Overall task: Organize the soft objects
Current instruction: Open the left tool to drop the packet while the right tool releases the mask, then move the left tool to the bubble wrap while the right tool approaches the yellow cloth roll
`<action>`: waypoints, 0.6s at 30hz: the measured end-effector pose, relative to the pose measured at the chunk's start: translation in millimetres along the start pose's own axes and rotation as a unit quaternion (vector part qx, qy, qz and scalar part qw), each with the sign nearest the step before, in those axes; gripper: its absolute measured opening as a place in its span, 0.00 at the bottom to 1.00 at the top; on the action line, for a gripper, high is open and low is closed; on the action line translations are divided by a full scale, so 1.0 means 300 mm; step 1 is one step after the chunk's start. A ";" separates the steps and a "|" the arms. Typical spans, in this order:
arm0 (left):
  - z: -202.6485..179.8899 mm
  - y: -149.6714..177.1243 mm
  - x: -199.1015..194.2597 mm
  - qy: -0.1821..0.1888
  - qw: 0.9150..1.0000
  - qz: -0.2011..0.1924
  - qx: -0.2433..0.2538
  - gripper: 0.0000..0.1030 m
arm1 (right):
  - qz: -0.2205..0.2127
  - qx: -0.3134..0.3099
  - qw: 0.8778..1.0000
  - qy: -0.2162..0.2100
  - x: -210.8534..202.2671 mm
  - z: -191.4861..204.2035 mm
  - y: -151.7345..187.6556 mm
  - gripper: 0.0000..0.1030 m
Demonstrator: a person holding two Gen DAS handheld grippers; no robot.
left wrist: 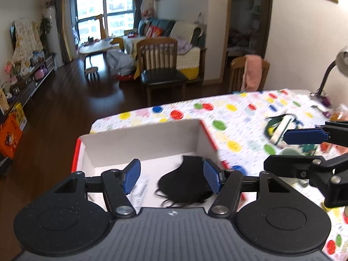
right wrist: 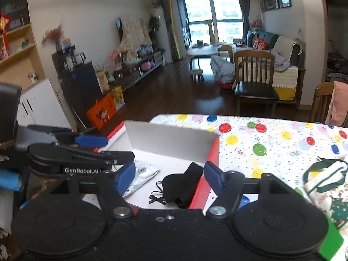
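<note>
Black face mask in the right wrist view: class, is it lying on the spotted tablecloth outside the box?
No, the black face mask lies inside the white box, beside its red-edged right wall.

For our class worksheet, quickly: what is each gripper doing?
Left gripper: open, holding nothing.
Right gripper: open, holding nothing, above the soft black fabric mask.

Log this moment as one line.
left gripper: open, empty, above box | right gripper: open, empty | black mask: in box | white packet: in box | green-strapped bag: on table
</note>
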State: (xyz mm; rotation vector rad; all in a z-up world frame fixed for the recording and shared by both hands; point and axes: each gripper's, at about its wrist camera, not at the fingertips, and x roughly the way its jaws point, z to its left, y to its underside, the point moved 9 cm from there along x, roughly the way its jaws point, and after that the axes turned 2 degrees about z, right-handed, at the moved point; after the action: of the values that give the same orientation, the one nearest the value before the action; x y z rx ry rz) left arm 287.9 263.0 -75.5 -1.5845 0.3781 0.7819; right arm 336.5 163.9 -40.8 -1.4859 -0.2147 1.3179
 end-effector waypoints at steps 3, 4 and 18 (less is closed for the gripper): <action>-0.054 -0.011 -0.048 0.013 1.000 -0.017 -0.007 0.79 | -0.018 0.002 1.000 0.006 -0.082 -0.037 -0.005 0.72; -0.073 -0.015 -0.061 0.016 1.000 -0.022 -0.007 0.79 | -0.023 0.005 1.000 0.009 -0.110 -0.053 -0.005 0.74; -0.326 0.040 -0.158 0.039 0.998 -0.046 -0.007 0.86 | -0.075 0.030 0.993 0.082 -0.447 -0.379 0.119 0.94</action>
State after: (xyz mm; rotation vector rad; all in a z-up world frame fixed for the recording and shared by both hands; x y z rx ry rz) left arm 272.1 157.3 -52.1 -1.6366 0.3548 0.6549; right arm 359.7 -11.5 -11.4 -1.4880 -0.1747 1.0694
